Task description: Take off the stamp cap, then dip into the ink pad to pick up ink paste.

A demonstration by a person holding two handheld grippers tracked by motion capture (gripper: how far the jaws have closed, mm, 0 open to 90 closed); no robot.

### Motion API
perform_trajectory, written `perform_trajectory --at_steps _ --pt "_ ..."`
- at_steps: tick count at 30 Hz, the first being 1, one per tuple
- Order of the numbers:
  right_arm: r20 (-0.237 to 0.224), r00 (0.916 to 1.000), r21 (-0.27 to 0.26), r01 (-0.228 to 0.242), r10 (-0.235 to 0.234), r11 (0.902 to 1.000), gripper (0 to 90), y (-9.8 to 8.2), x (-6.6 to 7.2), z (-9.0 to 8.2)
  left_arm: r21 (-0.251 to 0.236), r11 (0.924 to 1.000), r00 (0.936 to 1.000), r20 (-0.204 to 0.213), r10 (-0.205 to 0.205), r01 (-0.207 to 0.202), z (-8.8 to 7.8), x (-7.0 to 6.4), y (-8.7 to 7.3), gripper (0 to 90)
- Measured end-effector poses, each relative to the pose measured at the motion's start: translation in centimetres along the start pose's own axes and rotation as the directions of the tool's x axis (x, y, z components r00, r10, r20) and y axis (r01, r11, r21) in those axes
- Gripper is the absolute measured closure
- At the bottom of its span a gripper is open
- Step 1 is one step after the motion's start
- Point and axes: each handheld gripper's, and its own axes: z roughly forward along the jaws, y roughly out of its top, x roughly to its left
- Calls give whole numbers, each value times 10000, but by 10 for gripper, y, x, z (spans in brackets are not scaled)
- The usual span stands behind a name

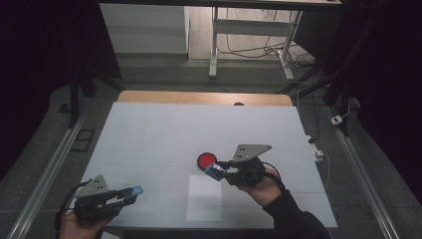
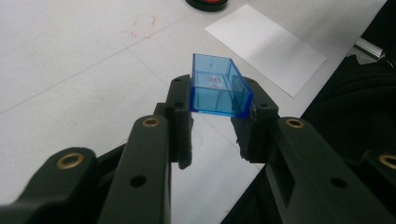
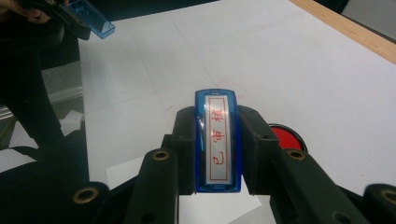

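- Stamp (image 3: 217, 140): a blue-bodied rubber stamp, split into two parts, one part in each hand-held gripper, both above the desk (image 1: 149, 134).
- Left hand-held gripper (image 1: 130, 195): at the near left corner of the desk, jaws clamped on the stamp's clear blue cap (image 2: 218, 86). The cap's hollow shows in the left gripper view, so it is empty. Judgement: it is held off to the side to keep it clear of the stamping area.
- White sheet of paper (image 1: 205, 198): lies flat at the near centre of the desk, between the two hands; no imprint can be made out on it. Judgement: it is laid there to receive the imprint.
- Red ink pad (image 1: 207, 160): round, open, just beyond the paper's far edge. Judgement: placed there for inking before the paper is marked.
- Right hand-held gripper (image 1: 217, 172): jaws closed on the long sides of the stamp body, the face with red characters turned up to its camera. The stamp hangs just beside the ink pad, over the paper's far corner; whether it touches either cannot be told. Judgement: side grip leaves the printing face free.
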Motion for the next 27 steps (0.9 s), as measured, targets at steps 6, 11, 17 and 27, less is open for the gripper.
perform_trajectory --at_steps 6,11,17,27 --pt "34 10000 74 -21 21 10000 697 -2 -1 0 -22 10000 10000 54 -17 17 0 0 -1 686" --pt "112 9999 84 -56 55 9999 697 -2 -3 0 -5 10000 9999 130 -36 36 0 1 -1 687" --pt "183 9998 168 -85 82 9998 697 -2 -7 3 103 9999 10000 49 1 -1 1 0 -1 687" --pt "336 9993 281 -149 140 9995 697 0 -13 10 114 9999 9999 113 -22 21 1 1 0 686"
